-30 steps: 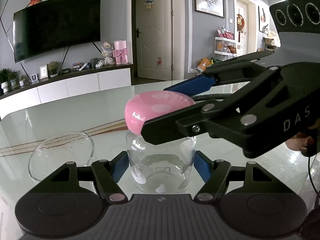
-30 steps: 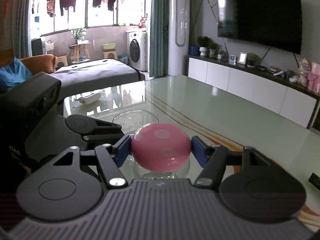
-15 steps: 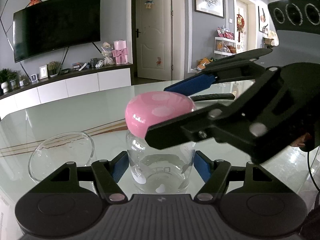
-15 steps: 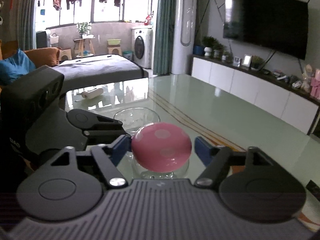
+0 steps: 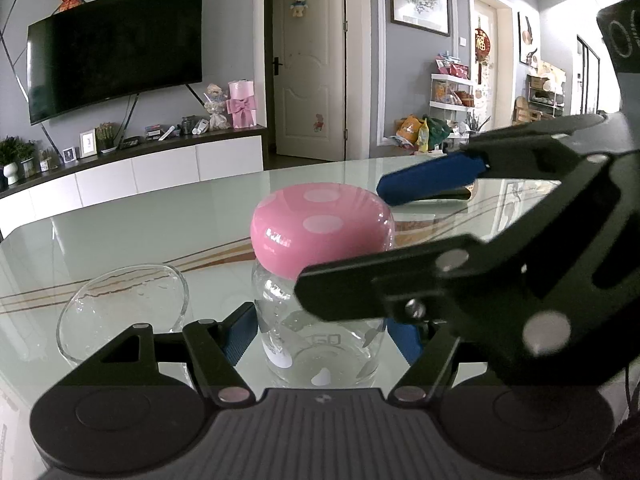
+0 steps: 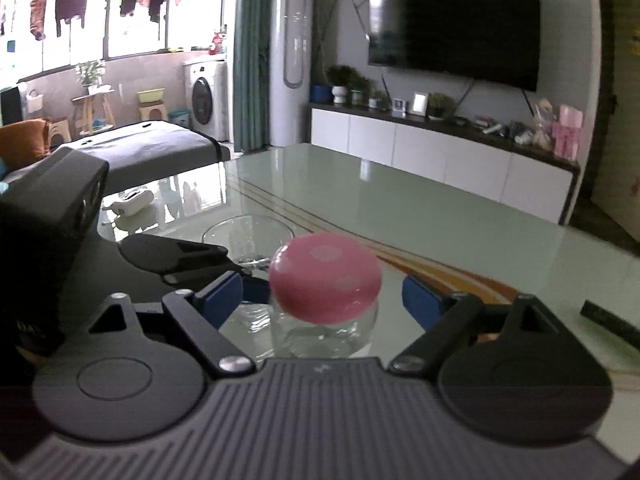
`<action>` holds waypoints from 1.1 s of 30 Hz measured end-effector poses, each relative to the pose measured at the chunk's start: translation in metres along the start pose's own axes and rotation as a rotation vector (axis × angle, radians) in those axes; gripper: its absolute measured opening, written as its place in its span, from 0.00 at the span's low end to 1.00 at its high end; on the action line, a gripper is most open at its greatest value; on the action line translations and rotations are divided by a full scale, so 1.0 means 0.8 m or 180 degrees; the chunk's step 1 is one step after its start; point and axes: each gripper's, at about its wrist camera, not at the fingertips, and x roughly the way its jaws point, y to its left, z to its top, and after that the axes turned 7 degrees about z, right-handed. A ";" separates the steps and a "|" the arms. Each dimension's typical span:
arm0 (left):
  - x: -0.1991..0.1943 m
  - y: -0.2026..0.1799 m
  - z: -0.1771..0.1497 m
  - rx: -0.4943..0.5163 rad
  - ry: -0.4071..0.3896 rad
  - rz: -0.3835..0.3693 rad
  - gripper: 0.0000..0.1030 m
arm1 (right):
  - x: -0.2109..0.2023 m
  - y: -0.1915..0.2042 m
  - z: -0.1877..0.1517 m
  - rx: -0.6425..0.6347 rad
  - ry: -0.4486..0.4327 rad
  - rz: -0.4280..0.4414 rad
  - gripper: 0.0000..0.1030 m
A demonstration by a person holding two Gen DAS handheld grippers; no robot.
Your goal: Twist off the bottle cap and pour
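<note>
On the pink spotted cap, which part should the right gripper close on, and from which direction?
Probably the rounded rim of the pink cap, pads on opposite sides at its widest band, coming in level from the near side in the right wrist view. The domed top gives no flat hold, and the left gripper already clamps the glass bottle below.

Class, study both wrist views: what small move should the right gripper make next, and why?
Probably close the right gripper back onto the pink cap for another twist. Its blue pads stand apart from the cap on both sides, the cap still sits on the glass bottle, and the left gripper brackets the bottle's body.
</note>
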 end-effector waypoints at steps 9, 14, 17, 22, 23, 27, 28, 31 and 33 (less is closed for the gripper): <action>0.001 0.001 0.000 -0.0009 0.0001 0.0015 0.72 | 0.015 0.017 -0.002 0.0074 0.0037 -0.0445 0.77; 0.001 0.000 -0.001 -0.0014 -0.0001 0.0017 0.72 | 0.022 0.020 -0.003 0.0103 0.0055 -0.0479 0.72; 0.001 -0.001 -0.002 -0.0013 -0.0001 0.0016 0.72 | 0.022 0.022 -0.003 0.0108 0.0056 -0.0470 0.68; 0.000 -0.003 -0.003 -0.0013 0.0000 0.0017 0.72 | 0.023 0.024 -0.001 0.0069 0.0057 -0.0446 0.64; 0.000 -0.003 -0.003 -0.0013 -0.0001 0.0017 0.72 | 0.023 0.023 -0.001 0.0052 0.0060 -0.0435 0.64; 0.000 -0.002 -0.002 -0.0014 -0.0001 0.0015 0.72 | 0.021 0.023 -0.001 -0.0028 0.0063 -0.0380 0.64; 0.000 -0.002 -0.002 -0.0014 0.0000 0.0015 0.72 | 0.020 0.021 0.000 -0.0045 0.0062 -0.0361 0.64; 0.000 -0.003 -0.003 -0.0015 0.0003 0.0015 0.72 | 0.017 0.012 0.001 -0.0067 0.0042 -0.0216 0.64; -0.001 -0.003 -0.003 -0.0016 0.0005 0.0015 0.72 | 0.016 0.003 0.001 -0.0049 0.0024 -0.0100 0.64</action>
